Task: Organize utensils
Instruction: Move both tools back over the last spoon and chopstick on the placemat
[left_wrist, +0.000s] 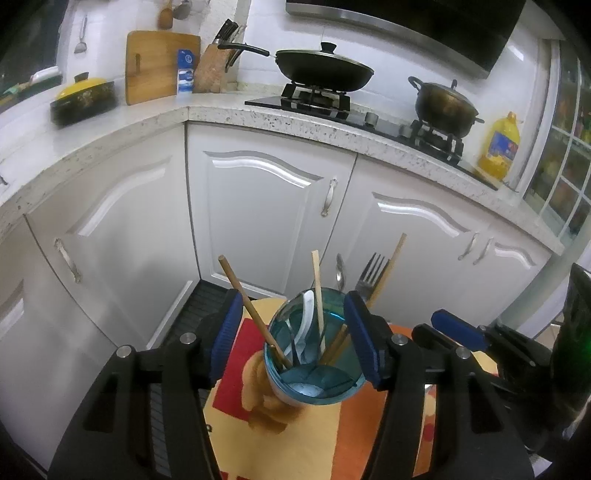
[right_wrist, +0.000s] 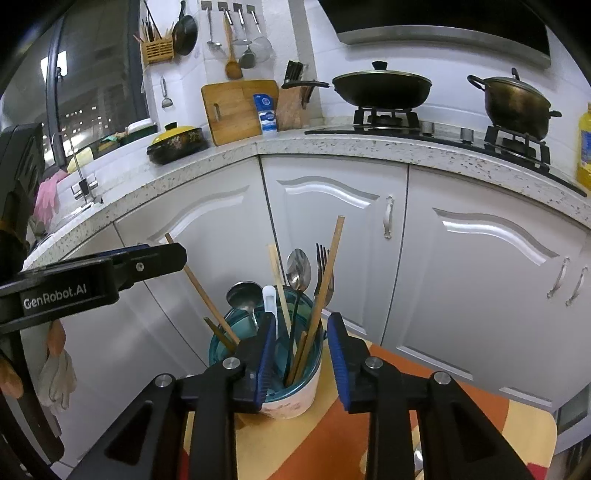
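Note:
A cup with a teal glassy rim (left_wrist: 314, 384) stands on a small orange and yellow table (left_wrist: 343, 435). It holds wooden chopsticks (left_wrist: 251, 314), a white spoon (left_wrist: 304, 325), a metal fork (left_wrist: 371, 273) and metal spoons (right_wrist: 298, 267). My left gripper (left_wrist: 291, 332) is open, its blue pads on either side of the cup, above its rim. My right gripper (right_wrist: 301, 362) is open and empty, close in front of the same cup (right_wrist: 288, 395). The right gripper's blue pad (left_wrist: 458, 330) shows at the right of the left wrist view.
White cabinet doors (right_wrist: 332, 236) and a speckled countertop (right_wrist: 369, 147) wrap around behind the table. On the counter are a wok (right_wrist: 380, 86), a pot (right_wrist: 515, 101), a cutting board (right_wrist: 236, 110) and a yellow-lidded dish (right_wrist: 177, 142). Gloves (right_wrist: 55, 373) hang at the left.

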